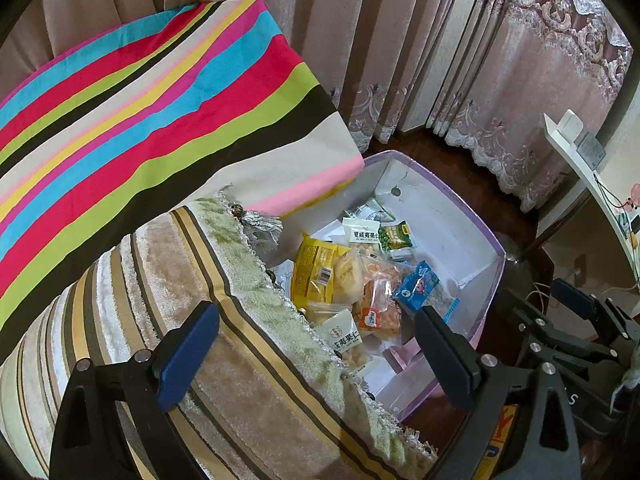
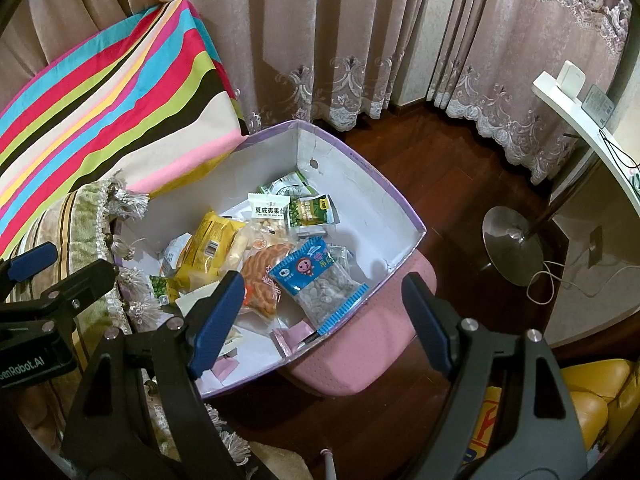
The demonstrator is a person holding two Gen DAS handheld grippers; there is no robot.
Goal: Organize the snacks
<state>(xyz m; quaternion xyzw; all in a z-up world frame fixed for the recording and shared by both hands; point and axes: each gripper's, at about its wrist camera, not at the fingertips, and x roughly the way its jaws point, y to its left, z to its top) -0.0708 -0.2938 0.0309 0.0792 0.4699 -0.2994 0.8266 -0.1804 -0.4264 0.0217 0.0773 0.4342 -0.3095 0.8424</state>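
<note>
A purple-rimmed white box (image 2: 400, 216) (image 1: 472, 208) holds several snack packets: a yellow packet (image 2: 212, 244) (image 1: 312, 264), a blue packet of seeds (image 2: 324, 280) (image 1: 420, 284), an orange biscuit packet (image 2: 264, 276) (image 1: 380, 304), a white nut packet (image 2: 270, 212) (image 1: 360, 232) and a green pea packet (image 2: 312, 210) (image 1: 396, 234). My right gripper (image 2: 324, 304) hangs open above the box's near side, nothing between its fingers. My left gripper (image 1: 316, 340) is open too, over the sofa cushion edge and the box's near left side, holding nothing.
The box rests on a pink stool (image 2: 360, 344) beside a striped beige cushion (image 1: 224, 360) and a bright striped pillow (image 1: 140, 120). Curtains (image 2: 340, 40) hang behind. A lamp base (image 2: 516, 244) and cable lie on the wooden floor at right, near a white shelf (image 2: 580, 120).
</note>
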